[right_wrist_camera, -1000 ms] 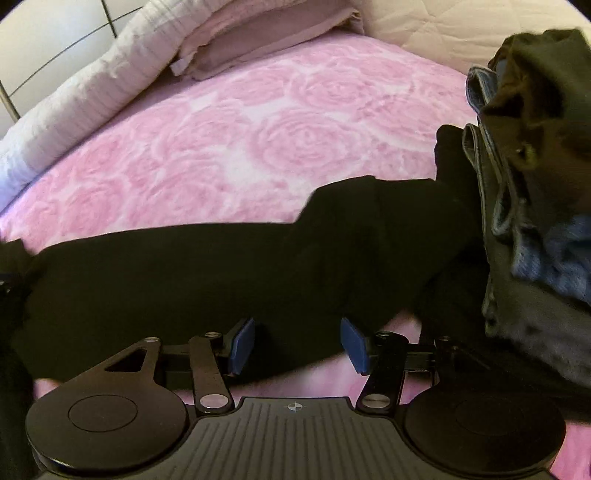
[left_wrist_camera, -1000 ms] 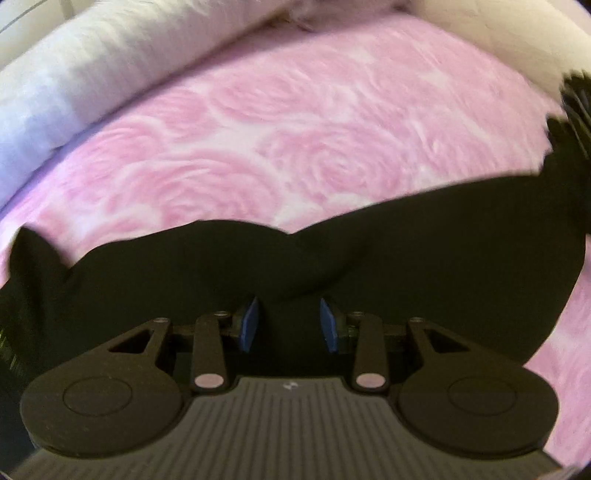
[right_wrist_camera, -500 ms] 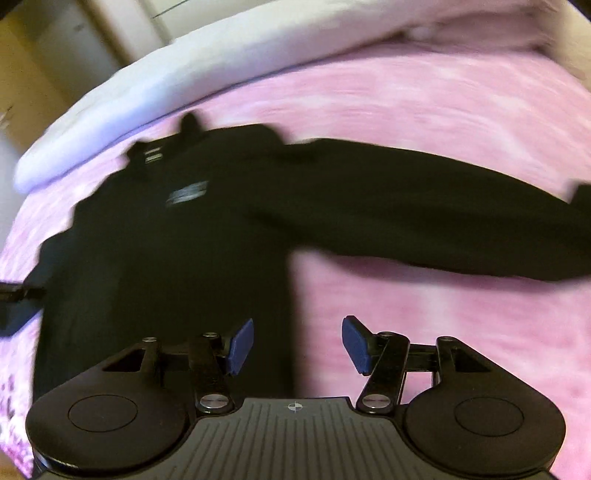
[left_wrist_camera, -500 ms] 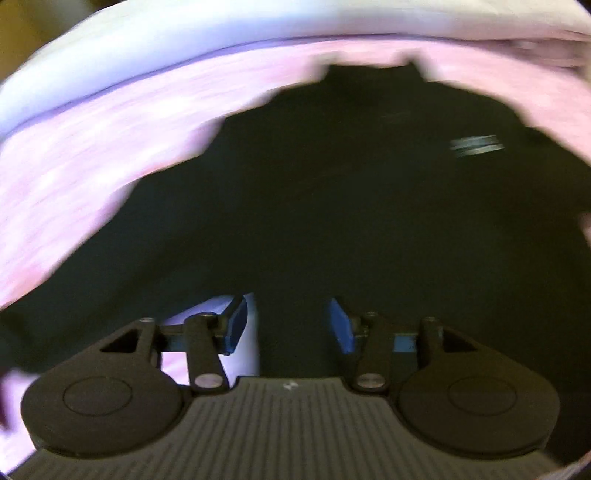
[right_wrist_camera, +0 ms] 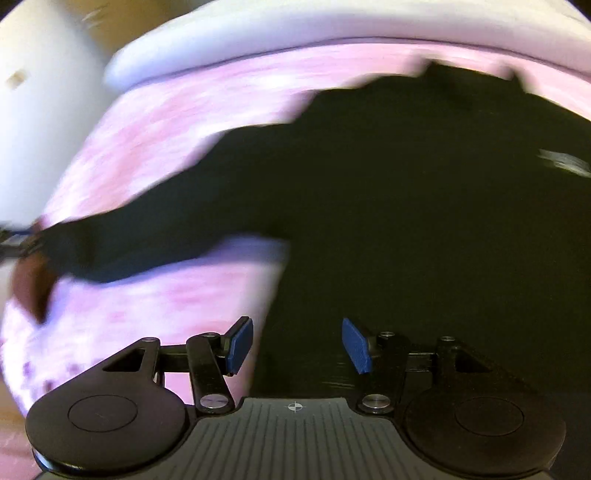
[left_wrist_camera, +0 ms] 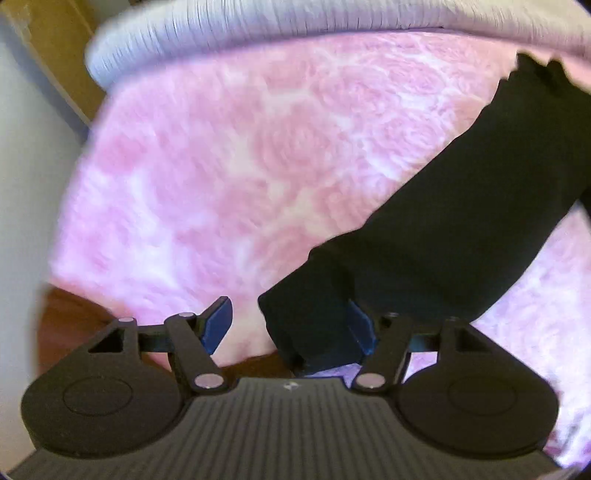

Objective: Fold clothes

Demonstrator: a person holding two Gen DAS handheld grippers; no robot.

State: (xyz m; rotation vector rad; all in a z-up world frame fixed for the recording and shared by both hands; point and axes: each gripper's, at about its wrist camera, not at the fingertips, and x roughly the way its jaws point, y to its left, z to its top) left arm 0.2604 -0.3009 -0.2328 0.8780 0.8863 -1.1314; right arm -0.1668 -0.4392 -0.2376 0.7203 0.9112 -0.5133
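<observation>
Left gripper (left_wrist_camera: pixel 290 326): jaws spread apart, a black sleeve cuff (left_wrist_camera: pixel 314 314) between them, against the right pad only. The sleeve runs toward 2 o'clock across the pink blanket (left_wrist_camera: pixel 221 166). Right gripper (right_wrist_camera: pixel 297 345): jaws apart, gripping nothing, over the black top (right_wrist_camera: pixel 406 203), which lies spread from 9 to 3 o'clock.

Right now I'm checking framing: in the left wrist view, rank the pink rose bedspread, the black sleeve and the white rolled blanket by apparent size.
1. pink rose bedspread
2. black sleeve
3. white rolled blanket, cropped by the frame edge, so its true extent is unsure.
</observation>
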